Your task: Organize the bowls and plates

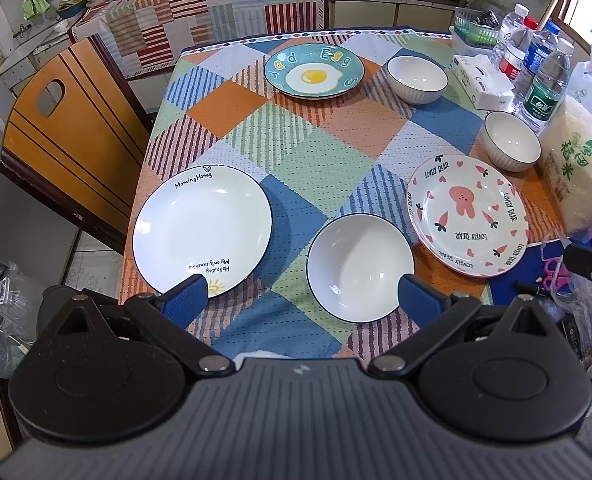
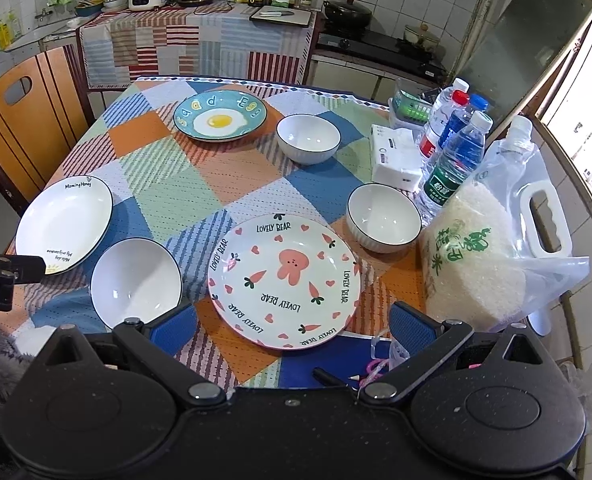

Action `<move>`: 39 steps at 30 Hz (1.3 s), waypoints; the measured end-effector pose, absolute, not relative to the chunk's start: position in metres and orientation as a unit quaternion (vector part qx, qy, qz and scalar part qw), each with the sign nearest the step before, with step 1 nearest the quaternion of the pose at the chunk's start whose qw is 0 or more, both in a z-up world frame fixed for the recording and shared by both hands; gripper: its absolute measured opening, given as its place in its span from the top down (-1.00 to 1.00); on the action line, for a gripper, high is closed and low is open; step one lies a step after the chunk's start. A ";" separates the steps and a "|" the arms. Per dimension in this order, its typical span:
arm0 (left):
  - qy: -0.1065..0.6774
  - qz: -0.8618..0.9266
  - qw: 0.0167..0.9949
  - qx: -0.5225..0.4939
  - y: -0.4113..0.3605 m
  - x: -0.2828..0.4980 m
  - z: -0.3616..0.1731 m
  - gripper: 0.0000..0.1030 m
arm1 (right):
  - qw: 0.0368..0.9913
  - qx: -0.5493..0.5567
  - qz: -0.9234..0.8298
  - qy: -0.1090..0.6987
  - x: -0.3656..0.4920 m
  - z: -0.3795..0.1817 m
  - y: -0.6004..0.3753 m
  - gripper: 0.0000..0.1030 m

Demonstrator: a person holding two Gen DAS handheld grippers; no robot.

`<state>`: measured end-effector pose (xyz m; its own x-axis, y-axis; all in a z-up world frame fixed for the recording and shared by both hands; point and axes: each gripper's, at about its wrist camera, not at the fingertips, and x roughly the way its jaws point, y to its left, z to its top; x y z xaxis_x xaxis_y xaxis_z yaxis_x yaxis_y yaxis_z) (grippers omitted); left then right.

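On the checked tablecloth lie three plates: a white "Morning Honey" plate point(image 1: 202, 231) point(image 2: 64, 224) near left, a pink "Lovely Bear" plate point(image 1: 467, 215) point(image 2: 284, 286) near right, and a teal egg plate point(image 1: 314, 71) point(image 2: 219, 115) at the far side. A shallow white bowl point(image 1: 359, 267) point(image 2: 136, 282) sits between the near plates. Two deeper white bowls stand at the right, one farther point(image 1: 417, 79) point(image 2: 308, 139), one nearer point(image 1: 511, 140) point(image 2: 383, 217). My left gripper point(image 1: 302, 298) hovers open above the near edge, empty. My right gripper point(image 2: 294, 328) hovers open over the bear plate's near rim, empty.
A bag of rice point(image 2: 492, 248), several water bottles point(image 2: 454, 152), a tissue pack point(image 2: 396, 156) and a small basket point(image 2: 410, 110) crowd the table's right side. A wooden chair point(image 1: 64, 128) stands at the left. Pink scissors point(image 2: 374, 368) and a pen lie at the near edge.
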<state>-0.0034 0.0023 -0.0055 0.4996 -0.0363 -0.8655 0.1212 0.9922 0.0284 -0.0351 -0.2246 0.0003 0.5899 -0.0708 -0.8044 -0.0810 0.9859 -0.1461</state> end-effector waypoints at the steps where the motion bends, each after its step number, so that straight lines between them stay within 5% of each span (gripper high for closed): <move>1: 0.498 -0.046 0.865 0.043 0.002 -0.004 -0.006 -1.00 | 0.887 -0.084 0.003 0.453 -0.035 0.000 -0.225 -1.00; 39: 0.483 -0.041 0.875 0.021 0.011 -0.012 -0.008 -1.00 | 0.887 -0.091 0.007 0.452 -0.038 -0.001 -0.221 -1.00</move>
<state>-0.0122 0.0107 -0.0078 0.5305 -0.0522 -0.8461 0.0925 0.9957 -0.0034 -0.0379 -0.2207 -0.0014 0.5910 -0.0695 -0.8037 -0.0956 0.9832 -0.1553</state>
